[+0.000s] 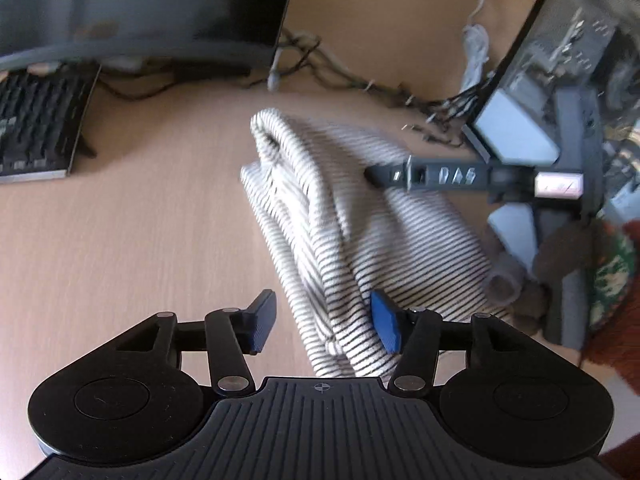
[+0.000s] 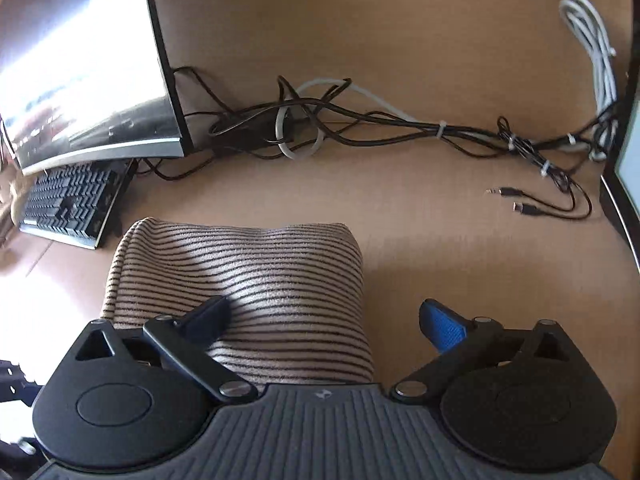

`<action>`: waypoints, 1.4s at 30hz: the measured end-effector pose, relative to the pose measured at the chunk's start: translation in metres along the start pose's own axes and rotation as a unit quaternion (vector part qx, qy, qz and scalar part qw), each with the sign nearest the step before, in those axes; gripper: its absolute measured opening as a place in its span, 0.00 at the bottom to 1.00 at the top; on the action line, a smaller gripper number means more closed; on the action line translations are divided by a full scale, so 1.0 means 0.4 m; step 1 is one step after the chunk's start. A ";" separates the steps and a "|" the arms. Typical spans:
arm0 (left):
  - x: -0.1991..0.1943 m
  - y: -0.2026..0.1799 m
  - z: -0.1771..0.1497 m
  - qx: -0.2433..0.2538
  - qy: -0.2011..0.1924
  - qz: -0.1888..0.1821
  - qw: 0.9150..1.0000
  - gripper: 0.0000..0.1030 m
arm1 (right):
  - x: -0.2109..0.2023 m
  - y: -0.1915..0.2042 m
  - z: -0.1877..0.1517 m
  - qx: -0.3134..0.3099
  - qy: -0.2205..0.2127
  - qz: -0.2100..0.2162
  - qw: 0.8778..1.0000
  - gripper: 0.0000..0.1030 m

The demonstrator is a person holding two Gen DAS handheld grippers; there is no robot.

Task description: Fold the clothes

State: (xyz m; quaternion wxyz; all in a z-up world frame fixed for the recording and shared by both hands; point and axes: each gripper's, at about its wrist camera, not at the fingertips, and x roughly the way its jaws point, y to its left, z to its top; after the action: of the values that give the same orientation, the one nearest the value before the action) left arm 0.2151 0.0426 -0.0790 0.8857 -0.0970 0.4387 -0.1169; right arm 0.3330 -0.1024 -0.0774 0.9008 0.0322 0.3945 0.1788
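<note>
Striped fabric, a white garment (image 1: 352,232) with thin dark stripes, was seen folded into a thick bundle on the wooden desk (image 1: 132,240), filling the centre and lower right of the left wrist view. In the right wrist view the same garment (image 2: 256,280) lay in the lower centre of the frame, its far folded edge running across the middle.

The left gripper (image 1: 324,326) was held with its blue-padded fingers (image 1: 386,326) spread apart at the bottom of the frame; a hanging fold of the garment passed between them, and the right-hand pad was seen just against the cloth, without any clamping visible. The right gripper (image 2: 336,324) was likewise spread wide: its pad on the left of the frame lay over the striped cloth, while the blue pad (image 2: 444,328) on the right stood above bare desk beside the garment's edge. The right gripper's body (image 1: 436,176) was also seen as a dark bar over the garment in the centre right of the left wrist view.

A curved monitor (image 2: 80,64) occupied the upper left, with a black keyboard (image 2: 68,204) under it. A tangle of black and white cables (image 2: 360,120) ran along the back of the desk across the upper middle.
</note>
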 end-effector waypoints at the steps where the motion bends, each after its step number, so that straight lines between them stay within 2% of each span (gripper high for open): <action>1: 0.009 0.006 0.015 0.000 -0.001 0.000 1.000 0.54 | -0.006 -0.002 -0.004 0.003 0.000 0.002 1.000 0.98; 8: 0.071 0.045 0.120 -0.001 -0.004 -0.003 1.000 0.55 | -0.072 0.016 -0.032 0.004 0.000 0.009 1.000 0.98; 12: 0.106 0.068 0.179 -0.001 -0.006 -0.004 1.000 0.70 | -0.122 0.030 -0.096 -0.014 0.028 0.029 0.999 0.98; 15: 0.120 0.085 0.172 -0.010 -0.003 -0.003 1.000 0.81 | -0.124 0.046 -0.160 -0.045 0.050 0.014 0.998 0.98; 18: 0.106 0.103 0.164 -0.035 -0.004 -0.009 0.999 0.80 | -0.112 0.038 -0.171 -0.036 0.058 0.012 0.998 0.99; 21: 0.042 0.087 0.153 -0.049 -0.012 -0.013 0.999 0.76 | -0.112 0.038 -0.166 -0.050 0.059 0.017 0.997 0.99; 24: -0.007 0.065 0.122 -0.071 -0.006 -0.054 0.996 0.89 | -0.117 0.038 -0.162 -0.064 0.056 0.028 0.996 0.99; 26: -0.002 0.051 0.097 -0.085 0.013 -0.071 0.994 0.91 | -0.121 0.035 -0.157 -0.069 0.053 0.039 0.995 0.99; 29: 0.048 0.024 0.065 -0.082 0.046 -0.055 0.994 0.91 | -0.129 0.031 -0.149 -0.077 0.049 0.057 0.994 0.99; 30: 0.061 0.018 0.055 -0.082 0.054 -0.049 0.994 0.88 | -0.131 0.030 -0.147 -0.080 0.047 0.063 0.994 0.99; 32: 0.070 0.014 0.033 -0.076 0.052 -0.041 0.995 0.87 | -0.140 0.021 -0.139 -0.083 0.045 0.079 0.992 0.99; 37: 0.046 0.029 0.005 -0.087 0.033 -0.045 0.995 0.72 | -0.125 -0.001 -0.116 -0.053 0.056 0.117 0.990 1.00; 42: 0.025 0.042 -0.021 -0.109 0.021 -0.050 0.993 0.68 | -0.081 -0.004 -0.097 -0.022 0.072 0.145 0.987 1.00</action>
State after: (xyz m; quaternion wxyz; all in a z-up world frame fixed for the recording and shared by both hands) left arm 0.2164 0.0550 -0.0963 0.8536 -0.2123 0.4618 -0.1144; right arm 0.2852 -0.1184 -0.0818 0.8350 0.0560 0.4452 0.3184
